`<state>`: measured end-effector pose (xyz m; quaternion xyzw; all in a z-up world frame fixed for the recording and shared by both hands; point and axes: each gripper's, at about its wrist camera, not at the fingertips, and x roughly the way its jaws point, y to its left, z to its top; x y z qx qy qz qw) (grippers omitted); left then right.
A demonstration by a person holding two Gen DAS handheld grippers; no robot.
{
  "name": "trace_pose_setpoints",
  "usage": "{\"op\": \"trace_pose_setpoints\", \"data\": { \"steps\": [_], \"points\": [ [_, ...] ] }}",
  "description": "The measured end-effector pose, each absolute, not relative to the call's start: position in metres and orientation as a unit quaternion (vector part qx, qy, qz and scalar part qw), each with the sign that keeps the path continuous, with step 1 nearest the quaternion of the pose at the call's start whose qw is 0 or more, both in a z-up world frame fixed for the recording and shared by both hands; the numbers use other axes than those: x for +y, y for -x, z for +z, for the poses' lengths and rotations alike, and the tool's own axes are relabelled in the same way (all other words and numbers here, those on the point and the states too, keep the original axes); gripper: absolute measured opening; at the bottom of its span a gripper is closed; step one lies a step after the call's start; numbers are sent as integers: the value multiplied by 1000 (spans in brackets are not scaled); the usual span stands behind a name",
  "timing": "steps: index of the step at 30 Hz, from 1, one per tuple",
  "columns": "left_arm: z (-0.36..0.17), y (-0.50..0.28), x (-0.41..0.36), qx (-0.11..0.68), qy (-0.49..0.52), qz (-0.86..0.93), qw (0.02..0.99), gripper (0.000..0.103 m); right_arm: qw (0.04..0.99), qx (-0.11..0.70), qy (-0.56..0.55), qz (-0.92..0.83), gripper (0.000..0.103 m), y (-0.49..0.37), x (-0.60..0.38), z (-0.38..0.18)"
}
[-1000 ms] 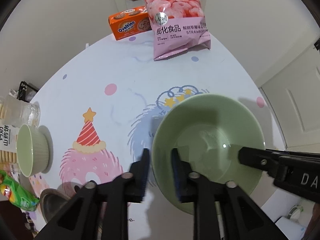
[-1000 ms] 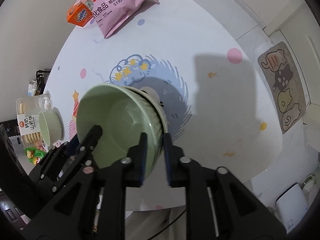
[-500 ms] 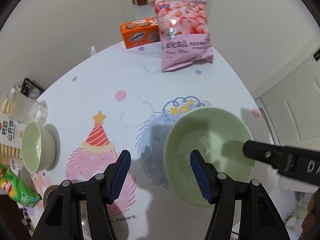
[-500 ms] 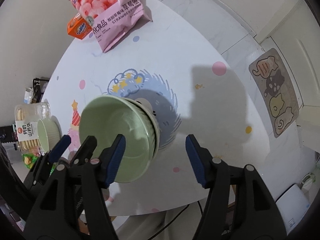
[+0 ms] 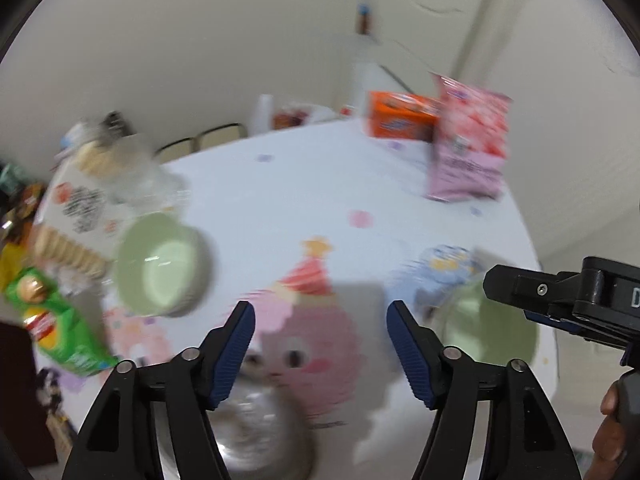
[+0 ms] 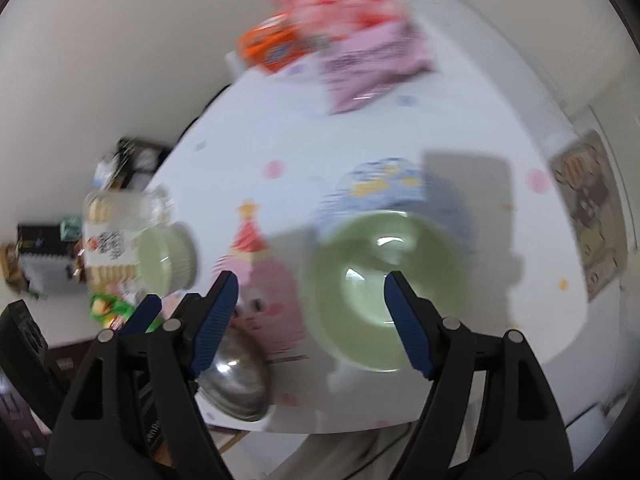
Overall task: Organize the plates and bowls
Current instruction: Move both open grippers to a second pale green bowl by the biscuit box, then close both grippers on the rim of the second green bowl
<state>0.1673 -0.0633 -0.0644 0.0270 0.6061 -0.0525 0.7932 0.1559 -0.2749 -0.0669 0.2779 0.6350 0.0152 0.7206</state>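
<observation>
Both views are blurring with motion, so fine detail is hard to read. The left tongs (image 5: 320, 340) are standing spread wide with nothing between the blue pads, low in the centre of the left wrist view, and the right tongs (image 6: 310, 320) are likewise gaping and empty at the bottom of the right wrist view. The large green bowl (image 6: 384, 292) is sitting upright on the worktop (image 6: 320, 140) in the middle right of the right view, between and beyond the spread fingers and touching neither as far as the blur allows; whether a second dish is nested under it cannot be told. A smaller ribbed green bowl (image 5: 160, 266) is resting at the left of the left view, just beside a clear biscuit tub (image 5: 80, 216), well apart from the large one. A steel bowl (image 6: 236, 376) is lying near the worktop's close edge at the lower left of the right view. Judging from this spread, the large bowl is looking placed, while the small green bowl and the steel one are apparently waiting to be gathered, so the task seems partly done.
</observation>
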Motion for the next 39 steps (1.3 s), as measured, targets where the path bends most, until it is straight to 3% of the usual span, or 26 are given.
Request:
{"op": "trace_pose_setpoints", "data": {
  "steps": [15, 39],
  "points": [
    [-88, -171, 112, 610, 61, 104, 783, 77, 711, 674, -124, 156, 78, -219, -71, -81],
    [-140, -203, 147, 637, 123, 132, 750, 77, 679, 715, -96, 138, 78, -264, -41, -126]
  ]
}}
